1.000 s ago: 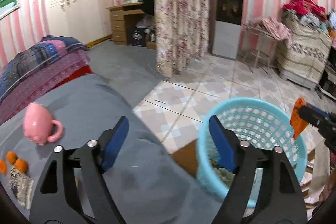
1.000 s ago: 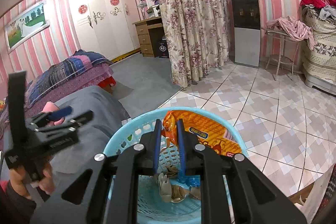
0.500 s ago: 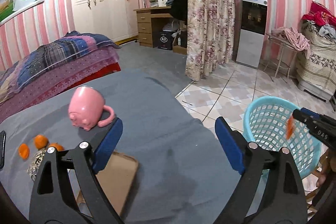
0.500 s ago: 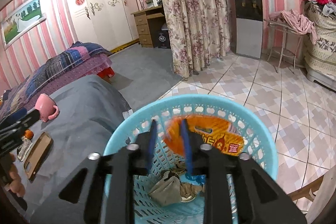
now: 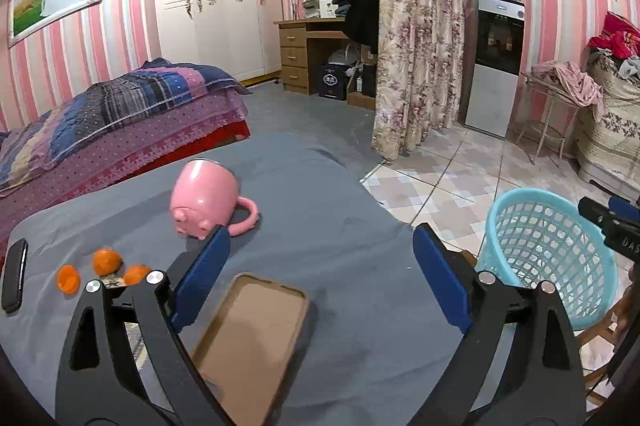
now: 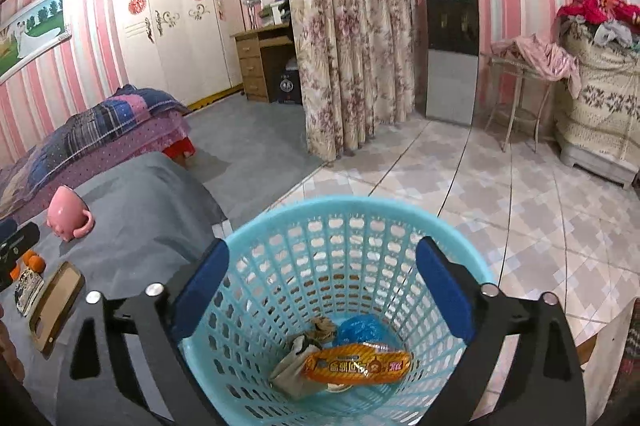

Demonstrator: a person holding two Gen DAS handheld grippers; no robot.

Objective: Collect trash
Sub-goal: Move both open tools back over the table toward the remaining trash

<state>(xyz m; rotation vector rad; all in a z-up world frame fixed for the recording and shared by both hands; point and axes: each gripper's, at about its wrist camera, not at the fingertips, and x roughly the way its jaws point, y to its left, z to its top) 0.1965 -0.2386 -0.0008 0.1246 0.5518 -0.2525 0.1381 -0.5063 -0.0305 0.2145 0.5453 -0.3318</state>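
My right gripper (image 6: 320, 290) is open and empty above the light blue mesh basket (image 6: 360, 218). An orange snack wrapper (image 6: 358, 368) lies at the bottom of the basket with a blue wrapper (image 6: 362, 330) and crumpled paper (image 6: 296, 366). My left gripper (image 5: 320, 282) is open and empty over the grey table (image 5: 320, 194). The basket (image 5: 548, 254) stands on the floor to the right of the table. Orange peel pieces (image 5: 106, 262) lie on the table at the left.
A pink pig mug (image 5: 204, 202) lies on its side on the table. A brown phone case (image 5: 248, 338) lies under the left gripper, a black phone (image 5: 14, 276) at the left edge. A bed (image 5: 112, 122) is behind; tiled floor (image 6: 520, 210) lies to the right.
My right gripper opened and the orange wrapper dropped into the basket. My left gripper moved left, back over the table, away from the basket.
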